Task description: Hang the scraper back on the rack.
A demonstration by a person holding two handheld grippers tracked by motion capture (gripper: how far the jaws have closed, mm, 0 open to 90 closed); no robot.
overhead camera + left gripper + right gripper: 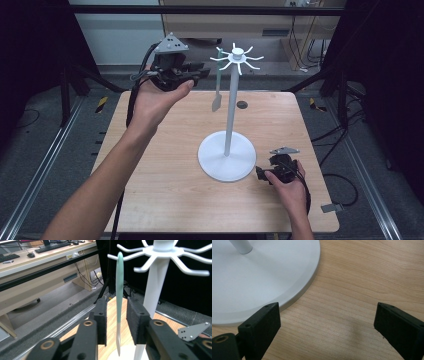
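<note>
1. high view: the spatula hangs on a hook of the white stand; the left hand-held gripper is just beside it.
2. left gripper view: its jaws are spread, the spatula between them, apparently untouched. i judge the hanging is done, or the taking not begun.
3. right gripper view: the right hand-held gripper is spread wide beside the stand base, on the table.

The bench is a pale wood-grain top with rounded corners; a white stand rests its round base on it, right of centre. A small dark round spot, perhaps a hole, sits near the far edge; the right gripper lies low beside the base, seemingly on the wood.
</note>
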